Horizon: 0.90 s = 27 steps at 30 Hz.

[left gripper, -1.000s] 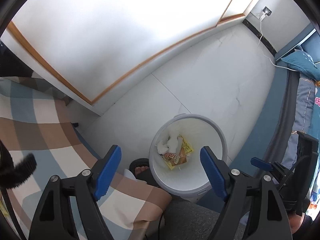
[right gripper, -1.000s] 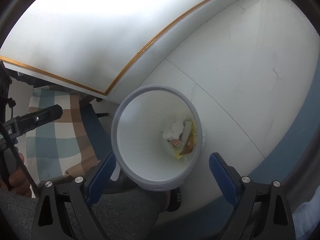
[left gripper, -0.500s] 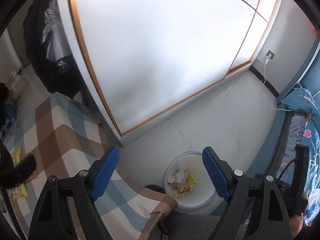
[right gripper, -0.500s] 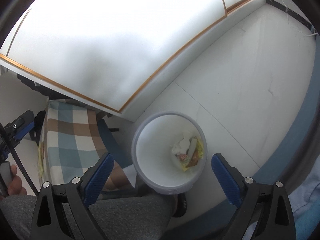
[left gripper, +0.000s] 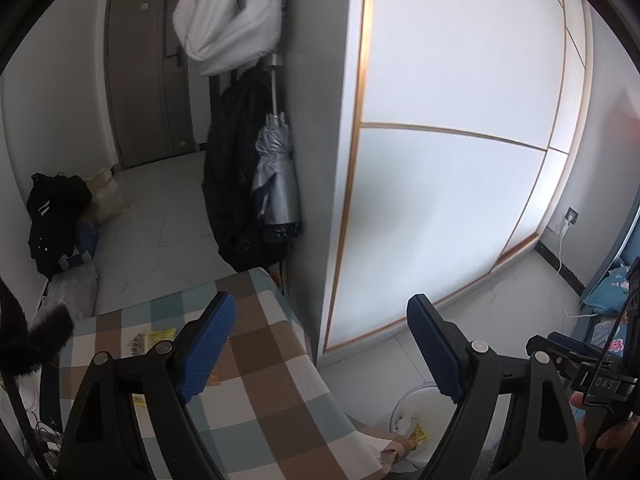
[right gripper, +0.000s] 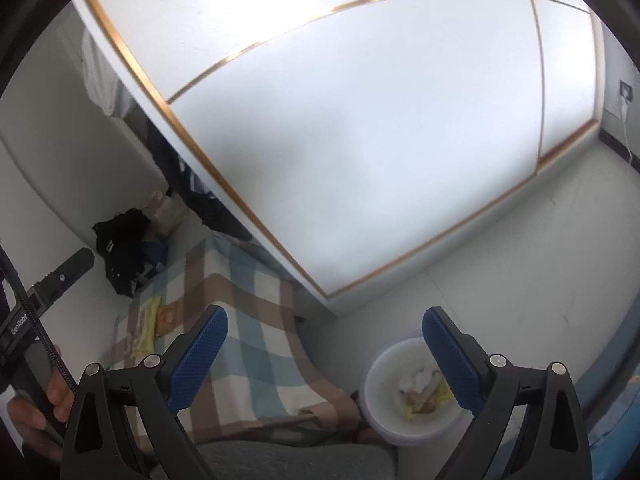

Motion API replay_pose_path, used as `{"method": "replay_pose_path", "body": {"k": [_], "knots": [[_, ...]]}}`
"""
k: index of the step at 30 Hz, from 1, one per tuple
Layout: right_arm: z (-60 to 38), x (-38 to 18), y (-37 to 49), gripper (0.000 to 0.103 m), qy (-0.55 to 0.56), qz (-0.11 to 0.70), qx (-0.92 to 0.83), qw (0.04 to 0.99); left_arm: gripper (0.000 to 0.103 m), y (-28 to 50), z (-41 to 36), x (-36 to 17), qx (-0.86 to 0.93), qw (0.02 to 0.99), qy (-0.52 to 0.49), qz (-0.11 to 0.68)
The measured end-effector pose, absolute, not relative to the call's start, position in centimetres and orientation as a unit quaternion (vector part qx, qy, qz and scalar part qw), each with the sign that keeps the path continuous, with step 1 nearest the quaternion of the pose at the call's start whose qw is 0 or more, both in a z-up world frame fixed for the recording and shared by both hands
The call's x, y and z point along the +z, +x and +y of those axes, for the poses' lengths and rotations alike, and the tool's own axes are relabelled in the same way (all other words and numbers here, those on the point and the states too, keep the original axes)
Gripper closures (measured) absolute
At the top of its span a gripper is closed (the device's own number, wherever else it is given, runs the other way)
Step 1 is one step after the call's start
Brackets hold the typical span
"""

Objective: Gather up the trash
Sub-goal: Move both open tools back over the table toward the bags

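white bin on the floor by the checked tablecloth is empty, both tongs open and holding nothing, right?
Not empty: the right wrist view shows the white bin already holding wrappers and tissue. It does stand on the floor by the checked tablecloth, and both tongs, left and right, are open and hold nothing.

bin [right gripper: 384,420]: white, upright, on floor | wrappers [right gripper: 146,326]: yellow, flat on checked tablecloth [right gripper: 248,344]

Checked woven cloth [left gripper: 260,392] draped soft and matt over the table, smooth white plastic bin [right gripper: 380,412] with crinkled glossy wrappers [right gripper: 424,394] inside, ribbed blue pads [left gripper: 208,344] on matt black plastic fingers, glossy pale floor tiles [right gripper: 520,260].
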State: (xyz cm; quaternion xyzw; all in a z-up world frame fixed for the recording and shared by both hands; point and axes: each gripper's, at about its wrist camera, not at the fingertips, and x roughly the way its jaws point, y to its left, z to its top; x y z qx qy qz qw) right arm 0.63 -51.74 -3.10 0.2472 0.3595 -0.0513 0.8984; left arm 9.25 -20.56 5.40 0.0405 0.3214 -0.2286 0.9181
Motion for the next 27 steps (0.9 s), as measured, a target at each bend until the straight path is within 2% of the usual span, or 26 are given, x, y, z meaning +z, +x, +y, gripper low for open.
{"method": "replay_pose_path", "body": {"k": [4,7,14,21,27], "knots": [[-47.4,-0.2,3.1,0.004,0.212,0.337,-0.026,0.917,0.017,9.9,-16.3,7.3,-0.204,0.932,0.001,0.299],[-44.5,1.1,5.1,0.004,0.207,0.329,0.002,0.922,0.012,10.9,-12.9,7.9,-0.172,0.941,-0.019,0.292],[-37.0,1.9,9.6,0.004,0.186,0.324,0.072,0.925,0.012,13.6,-5.7,7.0,-0.104,0.953,-0.037,0.282],[-30.1,-0.6,15.2,0.004,0.154,0.376,0.12,0.906,0.012,16.6,1.2,3.3,-0.039,0.944,-0.091,0.315],[-26.4,-5.6,20.5,0.004,0.119,0.443,0.111,0.882,0.012,19.2,5.4,-1.3,-0.01,0.921,-0.139,0.364]]}}
